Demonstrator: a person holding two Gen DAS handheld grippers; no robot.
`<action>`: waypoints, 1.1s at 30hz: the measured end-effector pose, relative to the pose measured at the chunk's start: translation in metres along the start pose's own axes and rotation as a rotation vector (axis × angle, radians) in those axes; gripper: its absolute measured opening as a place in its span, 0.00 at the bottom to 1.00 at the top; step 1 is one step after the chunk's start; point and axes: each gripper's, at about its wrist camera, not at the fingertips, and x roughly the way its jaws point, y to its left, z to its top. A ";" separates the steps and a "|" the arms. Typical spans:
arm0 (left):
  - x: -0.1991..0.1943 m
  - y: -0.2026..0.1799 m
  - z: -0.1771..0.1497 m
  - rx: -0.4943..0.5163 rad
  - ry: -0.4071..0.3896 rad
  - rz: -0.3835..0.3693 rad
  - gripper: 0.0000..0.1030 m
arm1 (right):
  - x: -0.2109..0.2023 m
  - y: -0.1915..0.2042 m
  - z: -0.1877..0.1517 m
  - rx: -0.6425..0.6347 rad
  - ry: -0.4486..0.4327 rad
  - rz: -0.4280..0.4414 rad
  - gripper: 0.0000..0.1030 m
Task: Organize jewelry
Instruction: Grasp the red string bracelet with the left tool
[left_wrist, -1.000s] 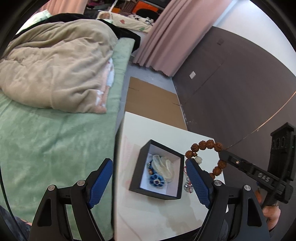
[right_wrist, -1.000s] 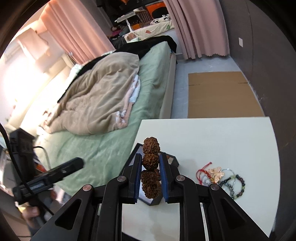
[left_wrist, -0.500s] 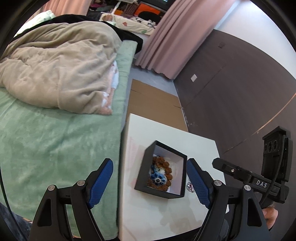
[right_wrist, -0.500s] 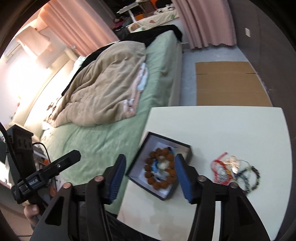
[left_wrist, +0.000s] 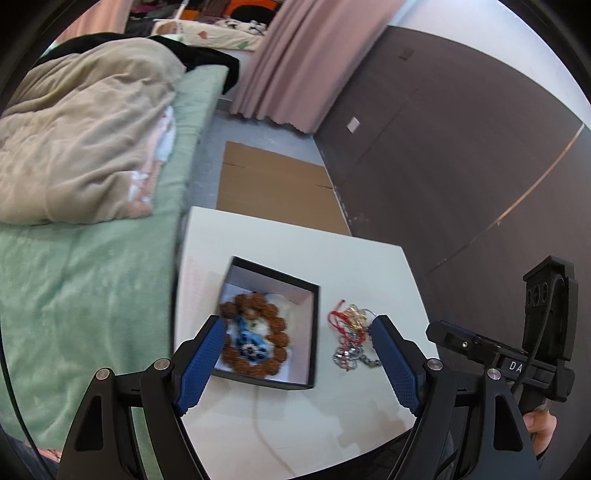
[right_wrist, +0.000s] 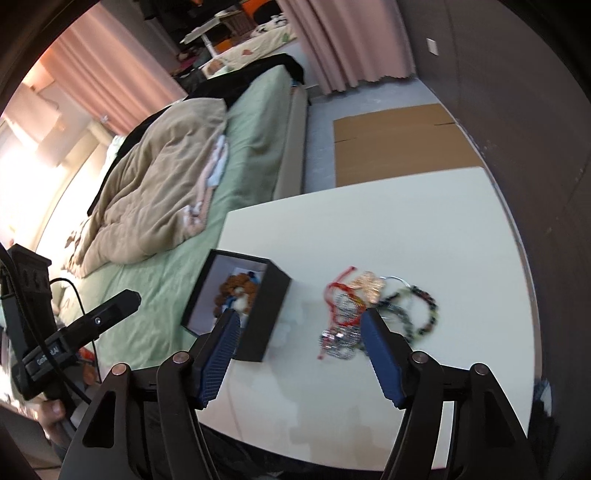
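Note:
A black jewelry box (left_wrist: 314, 317) with a white lining sits on the white table (left_wrist: 295, 251). Inside it lie a brown bead bracelet (left_wrist: 275, 321) and a blue flower piece (left_wrist: 249, 347). The box (right_wrist: 266, 314) and bracelet (right_wrist: 236, 286) also show in the right wrist view. A tangled pile of jewelry (left_wrist: 351, 339) lies right of the box; in the right wrist view it (right_wrist: 354, 310) includes a red cord, a gold piece and a dark bead bracelet (right_wrist: 424, 310). My left gripper (left_wrist: 299, 365) is open and empty above the box. My right gripper (right_wrist: 299, 354) is open and empty, between box and pile.
A bed (left_wrist: 74, 277) with a green sheet and a beige blanket (left_wrist: 81, 129) borders the table's left side. Flat cardboard (left_wrist: 273, 184) lies on the floor beyond the table. A dark wall (left_wrist: 443, 166) runs along the right.
My right gripper opened and let the brown bead bracelet into the box, then drew back toward the pile. The left gripper stayed open and shifted a little over the box.

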 end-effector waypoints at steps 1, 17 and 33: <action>0.003 -0.005 -0.001 0.009 0.005 -0.004 0.79 | -0.001 -0.005 -0.001 0.010 -0.001 -0.004 0.66; 0.071 -0.081 -0.016 0.170 0.137 -0.040 0.61 | -0.032 -0.092 -0.018 0.170 -0.066 -0.022 0.66; 0.150 -0.113 -0.045 0.333 0.291 0.118 0.46 | -0.037 -0.150 -0.033 0.262 -0.073 -0.017 0.66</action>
